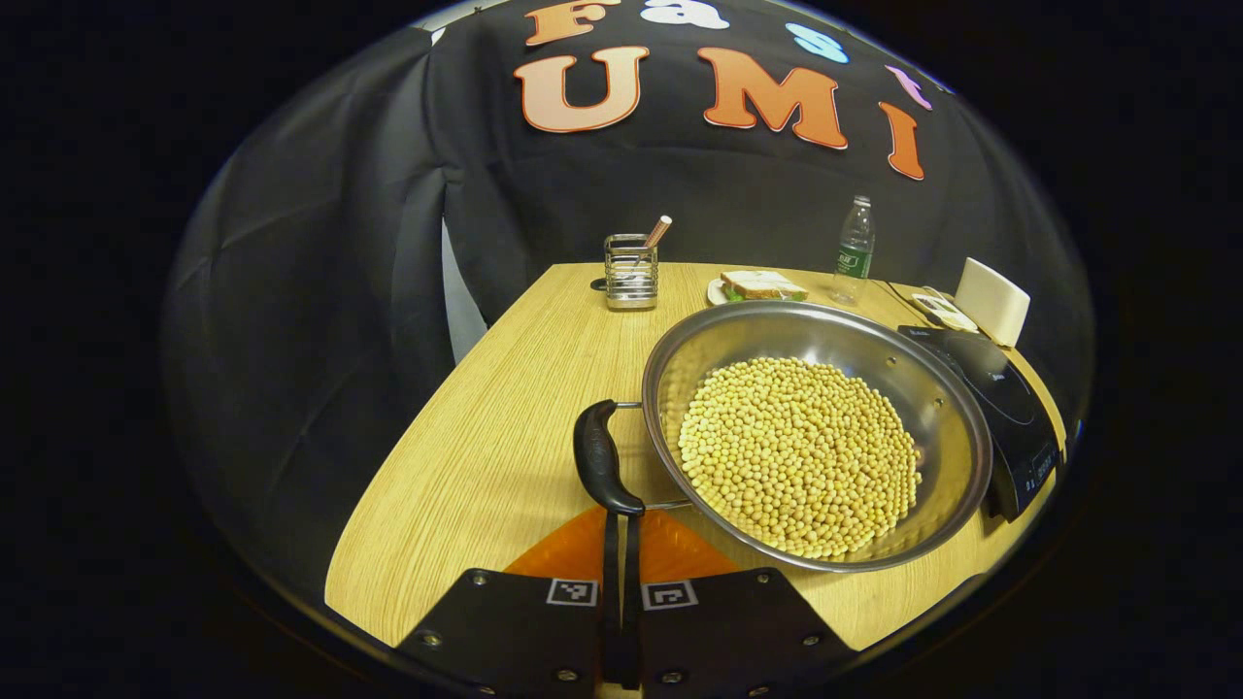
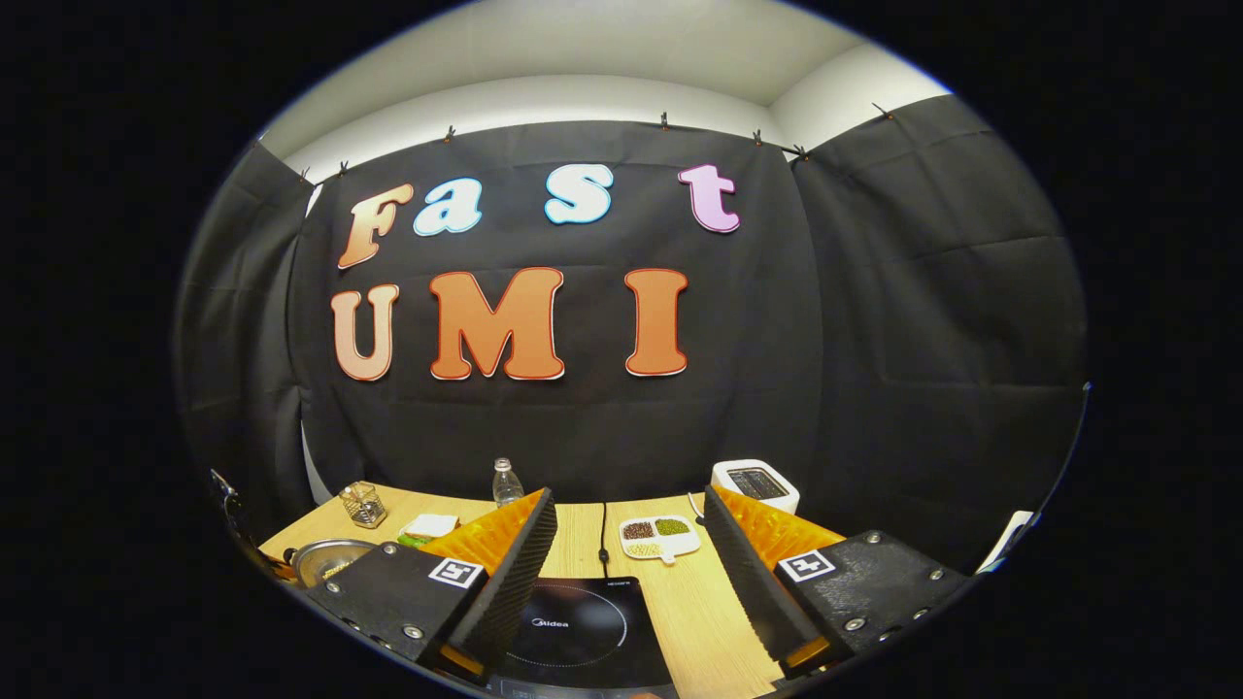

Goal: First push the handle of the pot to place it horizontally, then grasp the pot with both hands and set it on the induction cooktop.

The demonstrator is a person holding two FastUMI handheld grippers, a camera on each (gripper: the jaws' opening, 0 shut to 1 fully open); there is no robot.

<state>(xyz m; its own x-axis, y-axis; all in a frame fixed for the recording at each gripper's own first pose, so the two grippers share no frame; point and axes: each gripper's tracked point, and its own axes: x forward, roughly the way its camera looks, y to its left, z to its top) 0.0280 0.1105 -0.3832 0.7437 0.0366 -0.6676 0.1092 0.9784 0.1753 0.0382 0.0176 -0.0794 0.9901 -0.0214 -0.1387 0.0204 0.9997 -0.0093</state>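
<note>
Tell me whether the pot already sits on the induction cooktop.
No. In the left gripper view the pot rests on the wooden table, beside the induction cooktop.

Sandwich (image 1: 762, 285), water bottle (image 1: 855, 249), toaster (image 2: 755, 483)

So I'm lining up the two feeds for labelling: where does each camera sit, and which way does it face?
Left gripper view: rides the left gripper, low over the table's near edge, looking along the closed fingers at the pot's handle and the pot of beans.
Right gripper view: rides the right gripper, fingers spread, above the induction cooktop, facing the back wall.
Shared: pot, cooktop, water bottle, sandwich, wire holder.
</note>
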